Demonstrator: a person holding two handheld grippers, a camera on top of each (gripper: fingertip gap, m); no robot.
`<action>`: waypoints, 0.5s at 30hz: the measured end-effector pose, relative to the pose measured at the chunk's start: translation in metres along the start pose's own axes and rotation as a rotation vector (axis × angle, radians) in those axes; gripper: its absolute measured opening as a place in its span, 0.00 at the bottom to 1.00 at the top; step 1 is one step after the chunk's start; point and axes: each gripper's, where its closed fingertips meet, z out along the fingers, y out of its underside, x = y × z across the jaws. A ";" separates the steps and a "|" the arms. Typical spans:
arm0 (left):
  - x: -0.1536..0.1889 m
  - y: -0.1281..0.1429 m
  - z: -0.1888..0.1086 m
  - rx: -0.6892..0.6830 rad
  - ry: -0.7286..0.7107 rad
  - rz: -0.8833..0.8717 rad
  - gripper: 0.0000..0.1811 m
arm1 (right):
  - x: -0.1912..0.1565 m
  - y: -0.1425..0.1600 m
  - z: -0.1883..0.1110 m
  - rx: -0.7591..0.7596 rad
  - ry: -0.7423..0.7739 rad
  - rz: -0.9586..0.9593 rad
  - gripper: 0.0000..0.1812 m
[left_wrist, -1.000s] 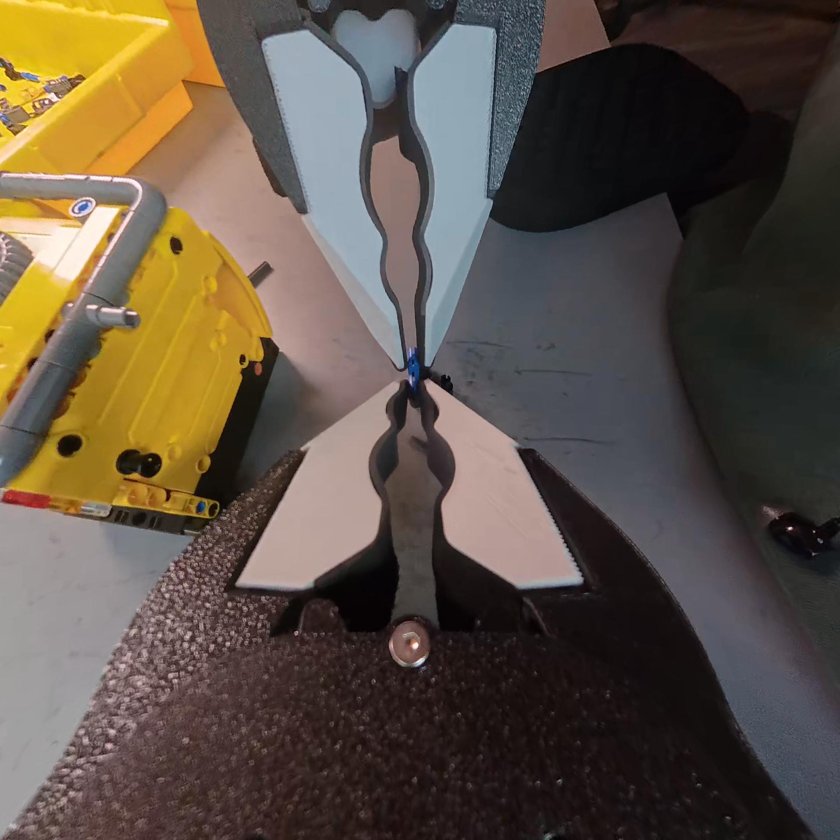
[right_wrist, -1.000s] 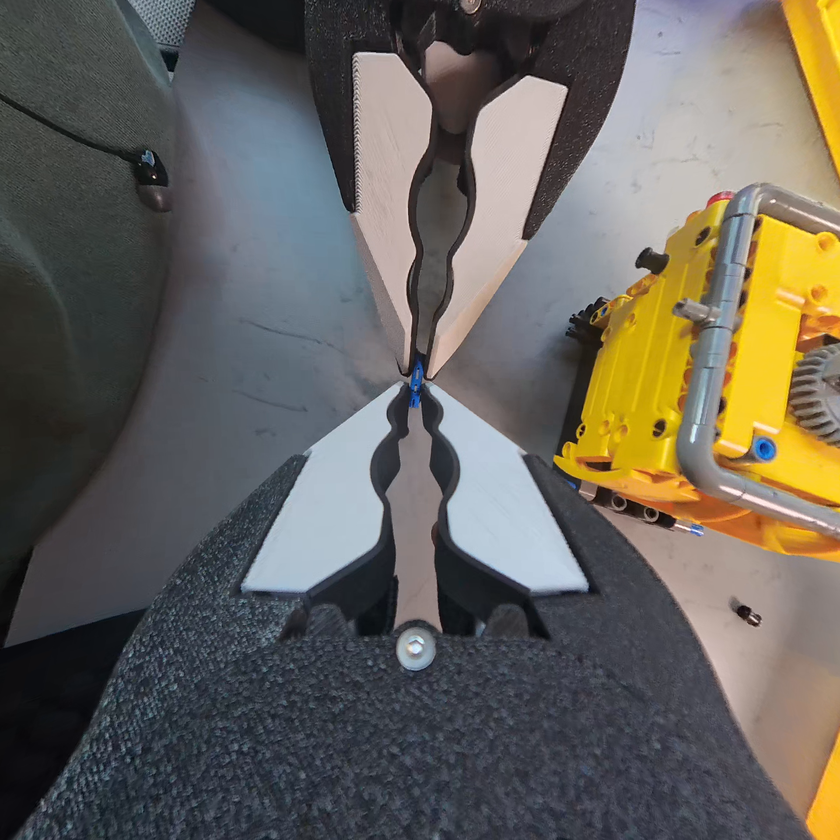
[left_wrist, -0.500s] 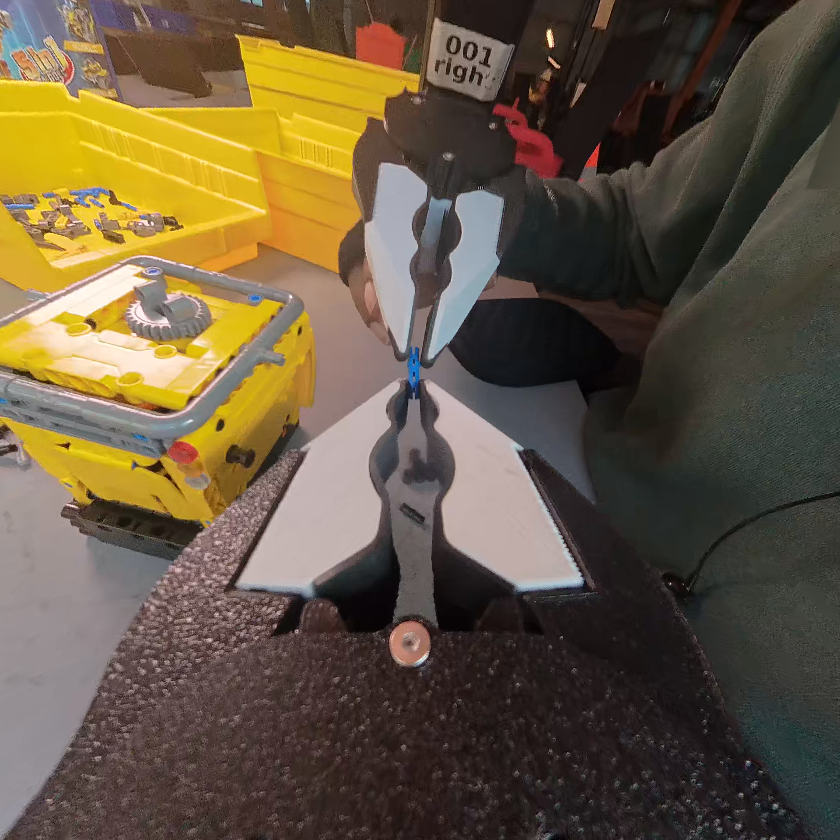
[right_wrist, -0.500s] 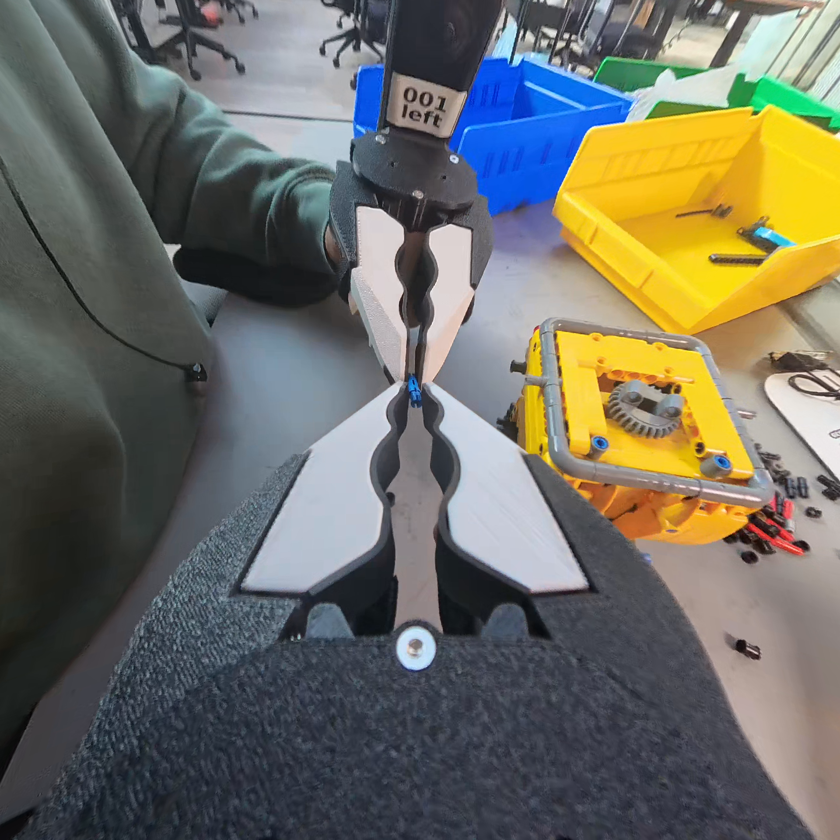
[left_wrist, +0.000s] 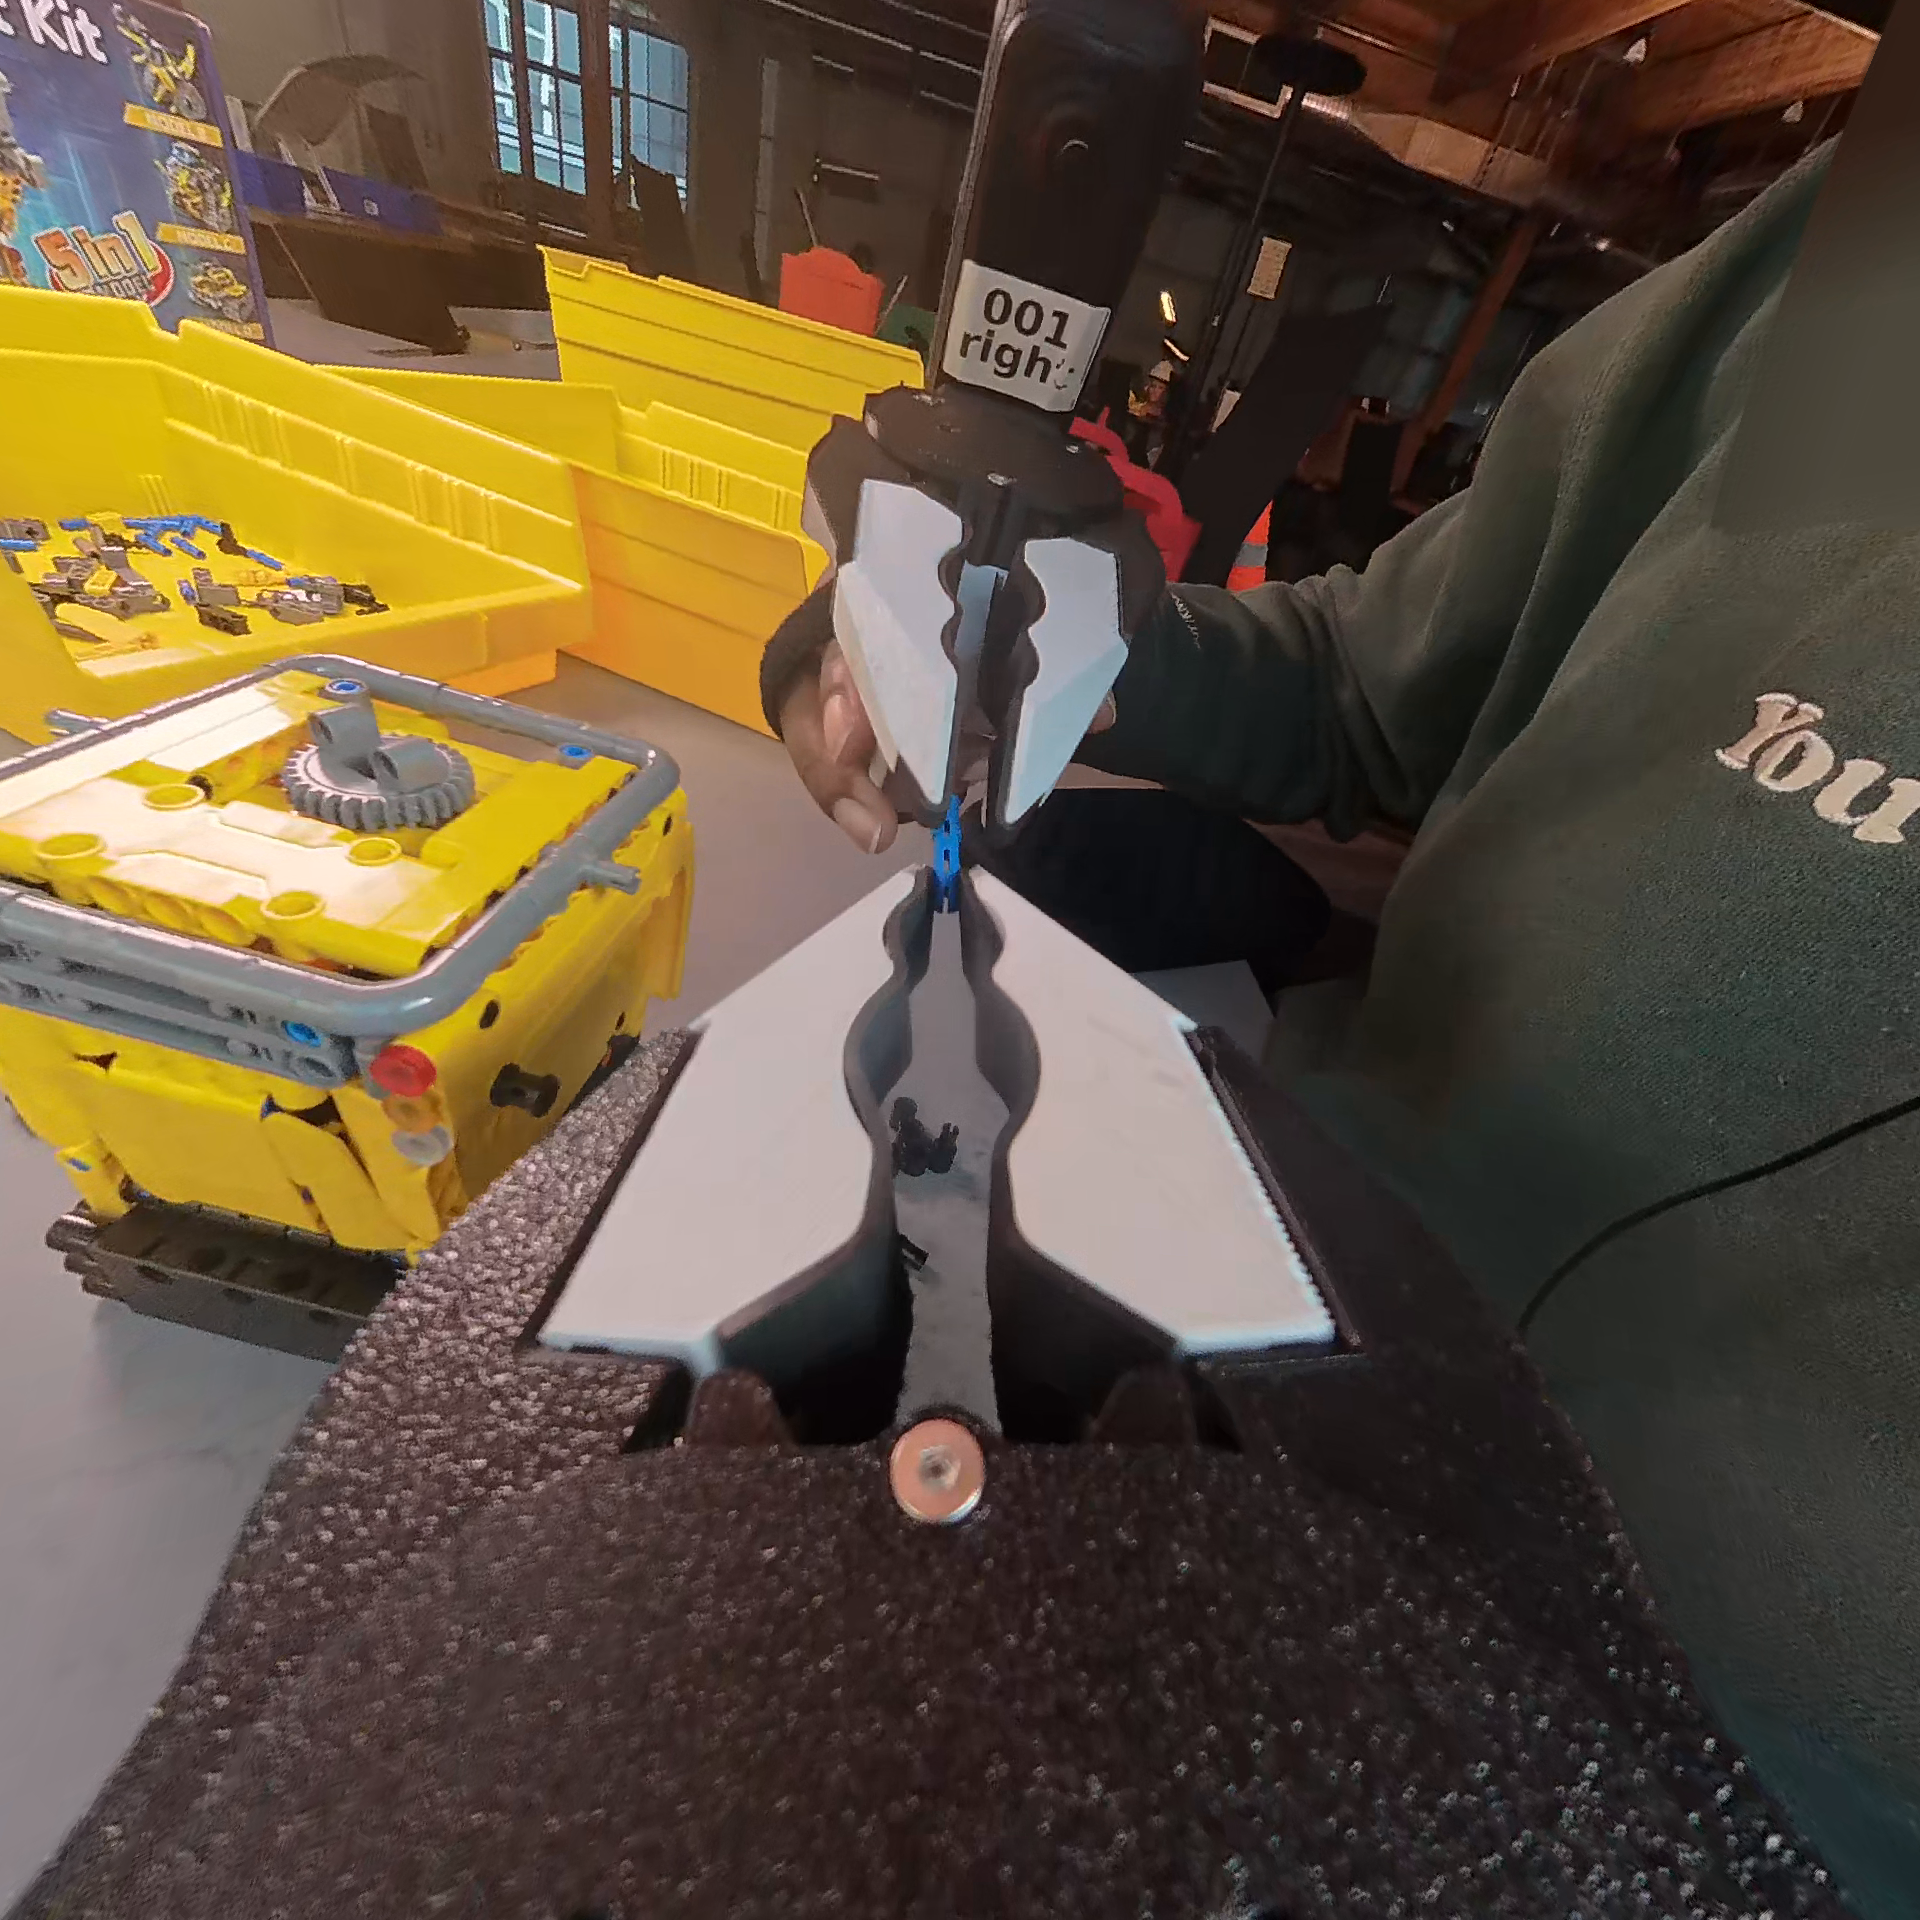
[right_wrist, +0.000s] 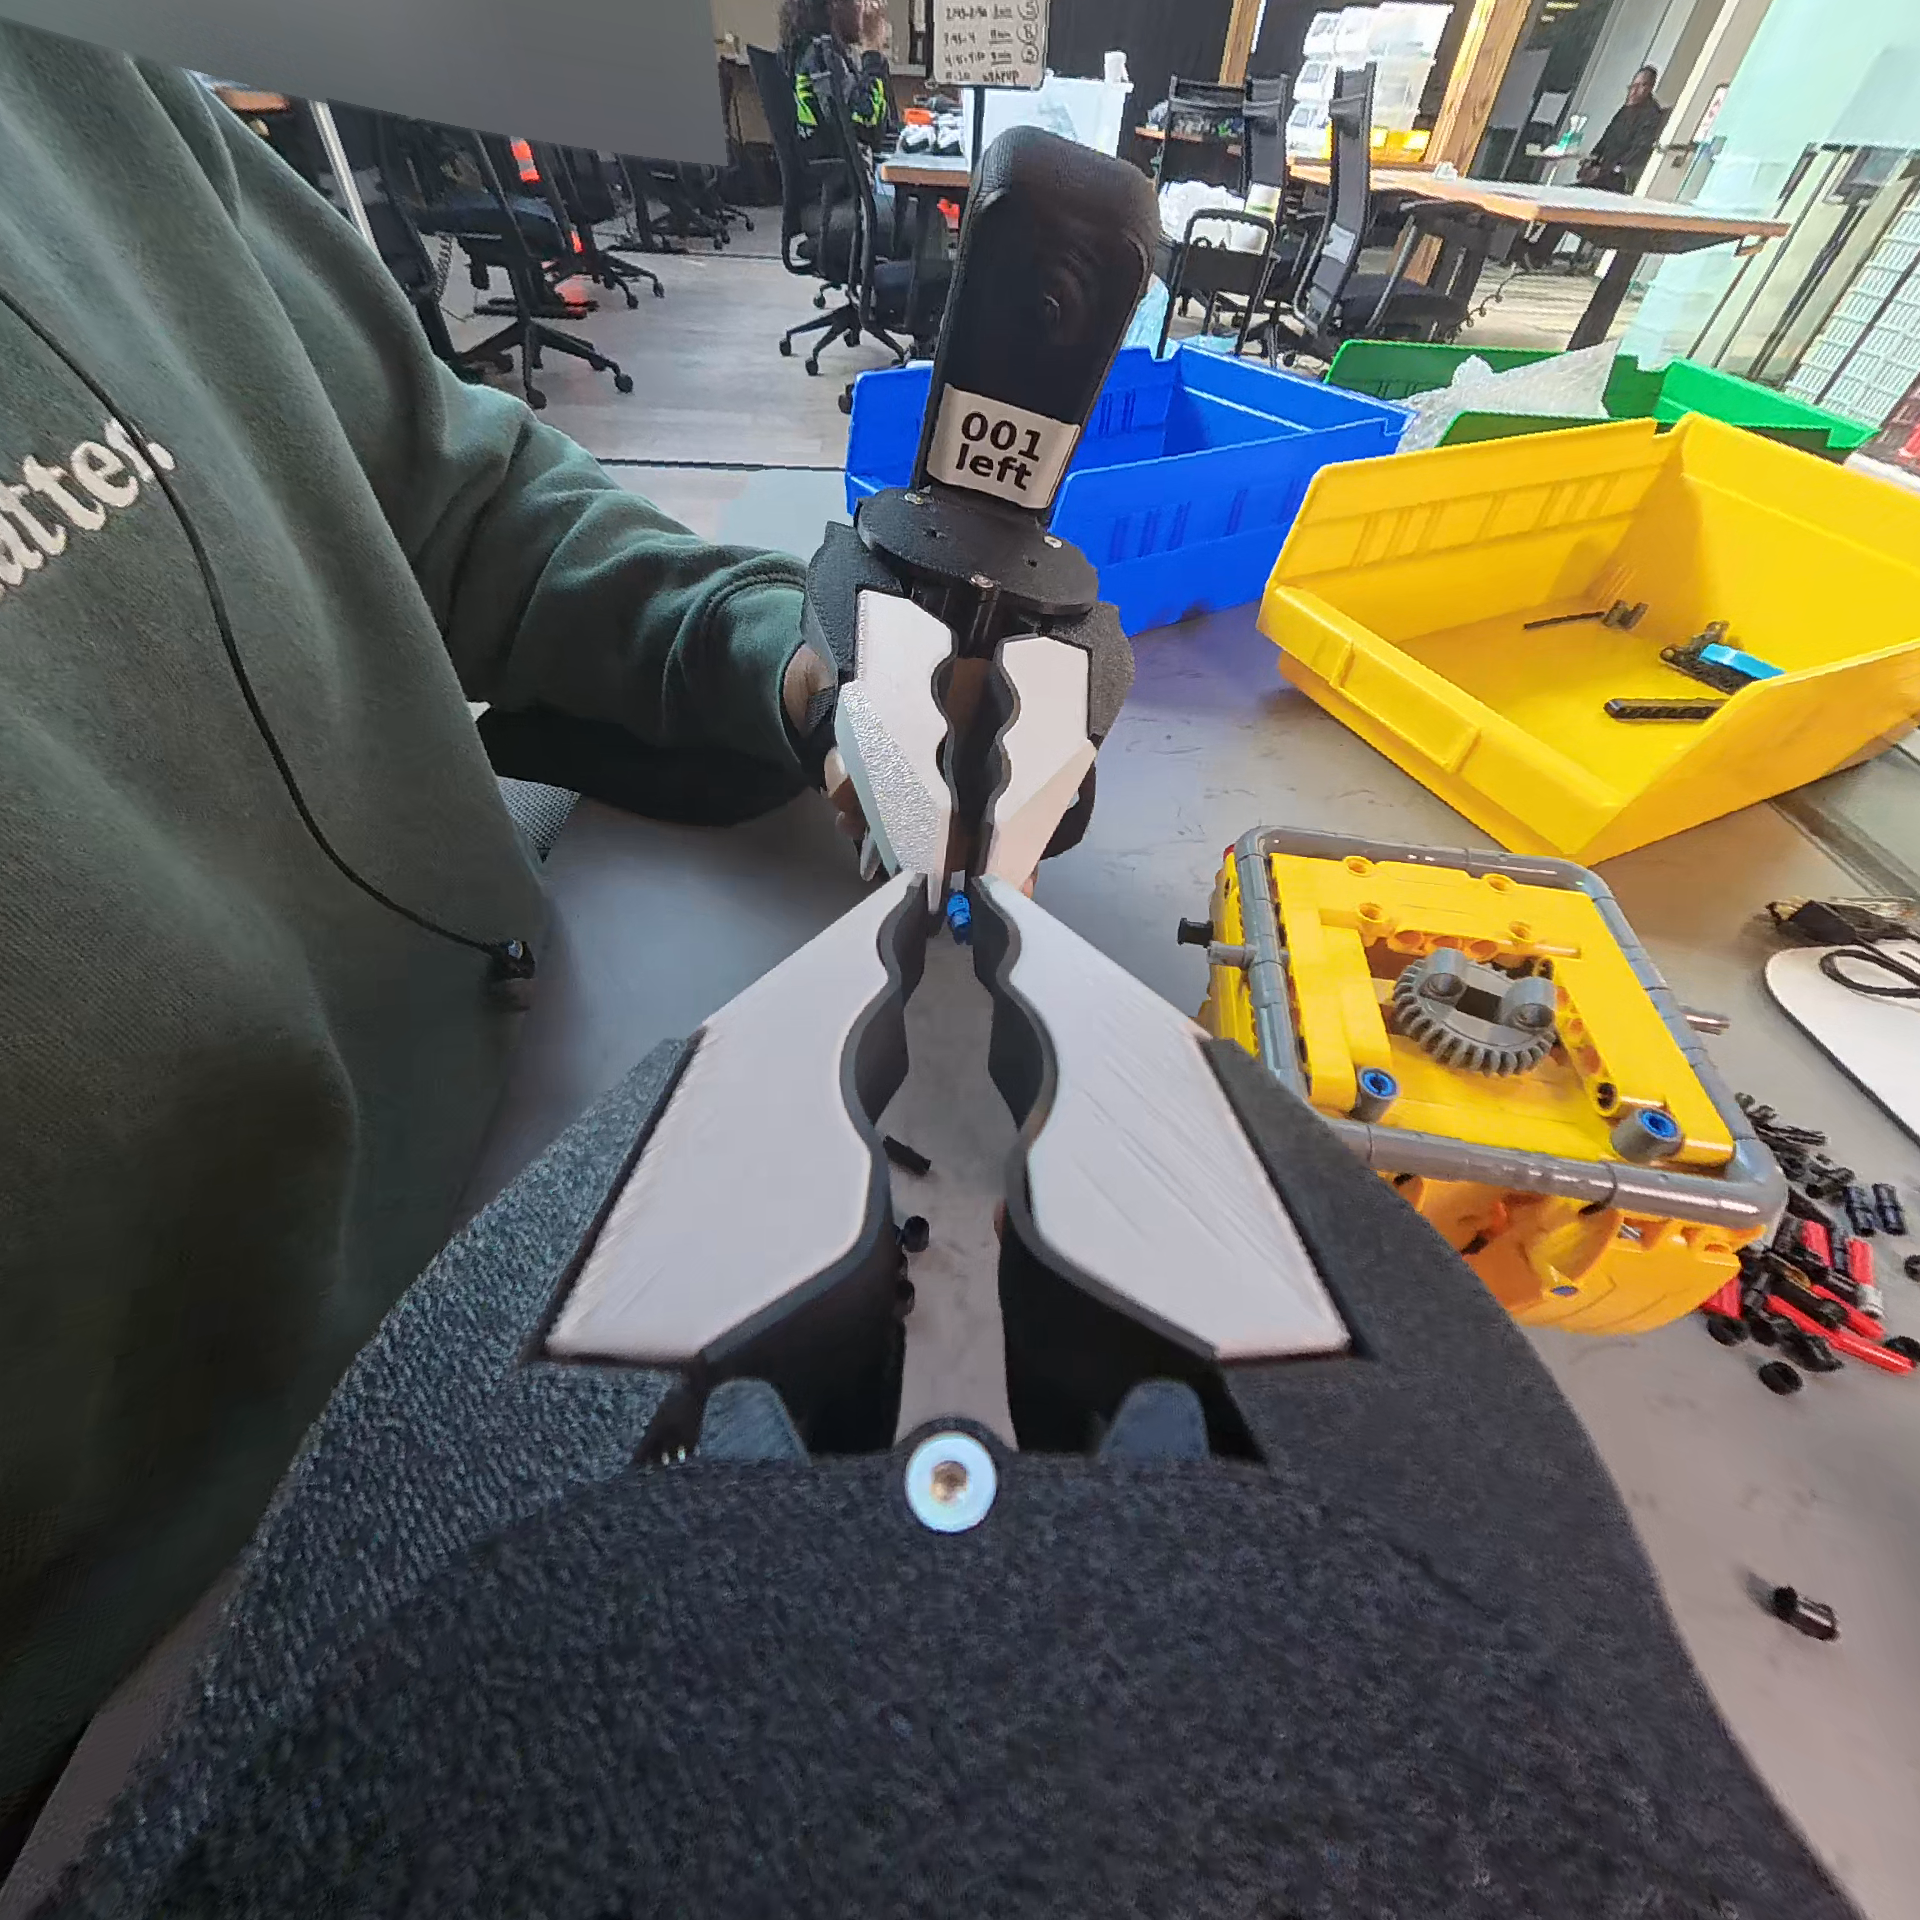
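My left gripper (left_wrist: 943, 883) is shut on a small blue pin (left_wrist: 947, 847) and holds it in the air above the grey table. My right gripper (left_wrist: 971, 810) faces it tip to tip, and the pin's far end lies between its fingertips. In the right wrist view my right gripper (right_wrist: 951, 891) stands a little open around the blue pin (right_wrist: 958, 920), with the left gripper (right_wrist: 966, 873) just beyond. A yellow brick-built model (left_wrist: 312, 883) with a grey gear on top stands beside both grippers and also shows in the right wrist view (right_wrist: 1455, 1060).
Yellow bins (left_wrist: 312, 468) with small parts stand behind the model. A blue bin (right_wrist: 1195, 468) and another yellow bin (right_wrist: 1610, 644) stand farther back. Loose black and red pins (right_wrist: 1829, 1299) lie by the model. A person's green sleeves are close on one side. My two grippers' fingertips are within a few centimetres of each other.
Both grippers tilted up from looking down at the table to looking level, still tip to tip. The right gripper's fingertips, shut before, have parted slightly around the pin.
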 end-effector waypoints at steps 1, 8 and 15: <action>0.000 -0.001 0.000 0.005 0.000 -0.003 0.02 | 0.000 -0.001 0.000 0.004 0.004 -0.006 0.04; 0.001 -0.008 -0.004 0.045 0.015 -0.022 0.02 | 0.002 -0.009 0.003 0.024 0.020 -0.039 0.05; 0.003 -0.008 -0.004 0.046 0.022 -0.021 0.02 | 0.003 -0.010 0.004 0.034 0.019 -0.046 0.02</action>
